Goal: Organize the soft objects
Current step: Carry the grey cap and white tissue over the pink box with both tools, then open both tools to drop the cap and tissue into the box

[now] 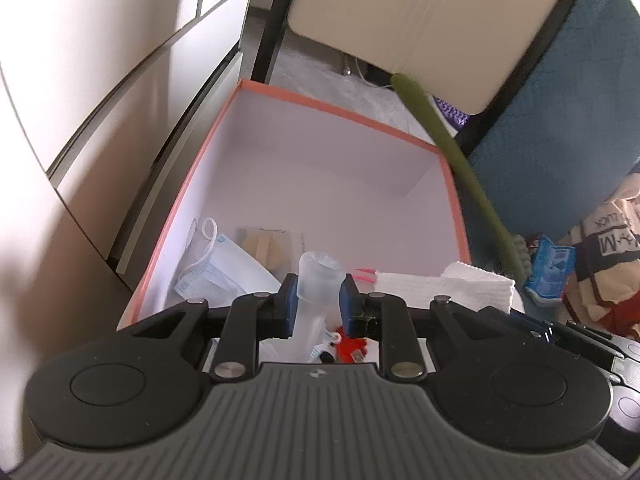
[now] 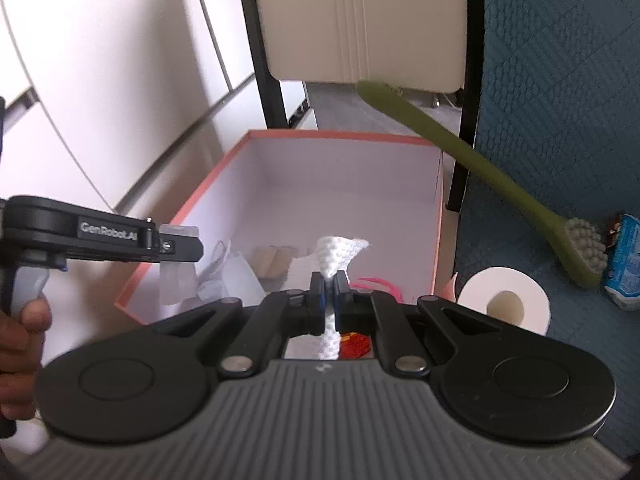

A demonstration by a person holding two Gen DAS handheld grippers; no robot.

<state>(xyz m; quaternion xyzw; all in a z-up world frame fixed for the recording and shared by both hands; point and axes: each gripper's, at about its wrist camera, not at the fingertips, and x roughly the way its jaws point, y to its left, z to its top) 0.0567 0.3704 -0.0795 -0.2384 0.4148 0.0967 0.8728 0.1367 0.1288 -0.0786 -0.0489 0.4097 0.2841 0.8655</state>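
Here, my left gripper (image 1: 318, 294) clamps a frosted squeeze bottle (image 1: 320, 276) above the near edge of the orange-rimmed box (image 2: 344, 136). My right gripper (image 2: 329, 292) pinches a white knitted cloth (image 2: 340, 252) over the same box, beside a face mask (image 1: 224, 264).

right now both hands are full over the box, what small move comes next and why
Probably open the right hand-held gripper and let the white cloth drop. It is pinched shut on the cloth above the orange-rimmed box, whose far half looks bare. The left hand-held gripper holds a clear soft bottle over the same box.
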